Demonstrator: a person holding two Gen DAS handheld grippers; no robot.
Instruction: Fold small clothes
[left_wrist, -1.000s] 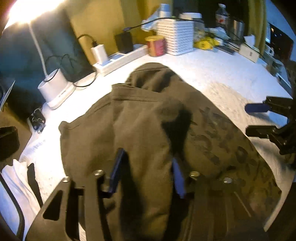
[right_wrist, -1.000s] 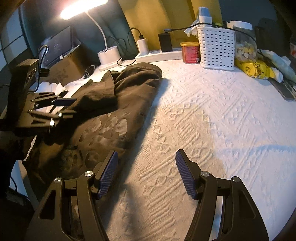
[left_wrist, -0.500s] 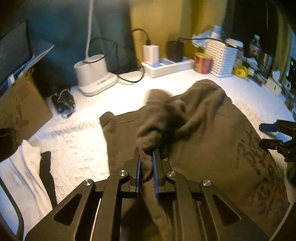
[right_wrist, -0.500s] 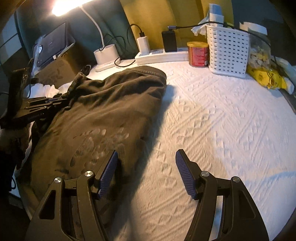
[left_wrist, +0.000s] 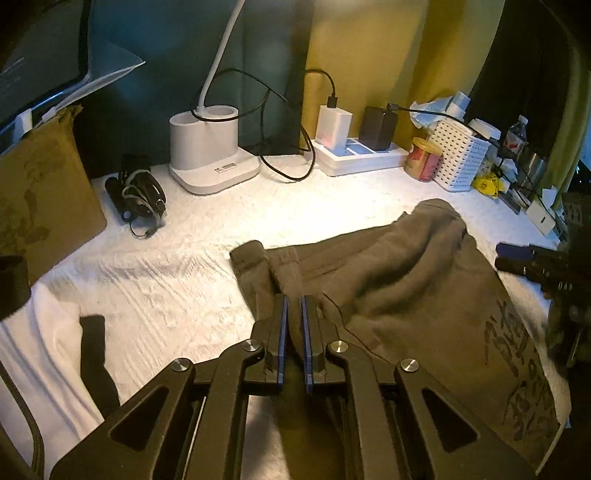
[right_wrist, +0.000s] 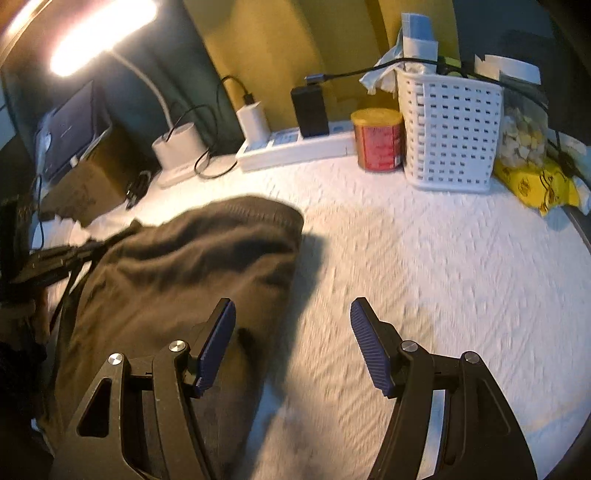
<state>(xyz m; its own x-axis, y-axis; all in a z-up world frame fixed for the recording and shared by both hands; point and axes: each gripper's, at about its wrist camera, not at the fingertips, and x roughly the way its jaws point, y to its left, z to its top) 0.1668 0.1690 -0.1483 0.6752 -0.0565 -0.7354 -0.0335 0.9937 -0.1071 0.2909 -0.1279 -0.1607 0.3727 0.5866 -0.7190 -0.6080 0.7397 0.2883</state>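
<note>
The dark olive-brown cotton garment with a faded dark print (left_wrist: 424, 295) is lying rumpled on the white textured bedspread (left_wrist: 177, 280), spreading from the middle toward the right edge in the left wrist view. A fold of its near left edge is running up between the blue pads of the left gripper (left_wrist: 293, 321), whose jaws, having just eased a little wider after closing, are nearly together and clamping that cloth.

The right gripper (right_wrist: 291, 347) is hovering with its jaws wide apart and nothing between them; its left pad is sitting over the garment's right edge, its right pad over bare bedspread.

The left wrist view is showing the printed lettering on the cloth, the white lamp base (left_wrist: 210, 155), a bundle of black cables (left_wrist: 138, 195), and a brown cardboard box (left_wrist: 40, 192) at the left. The right wrist view, blurred, is showing the glowing lamp head (right_wrist: 99, 33) and a yellow packet (right_wrist: 532, 184) beyond the white perforated plastic basket (right_wrist: 450, 133). Both are showing the red tin with a gold lid (right_wrist: 378, 140) beside the white power strip (right_wrist: 295, 147).
</note>
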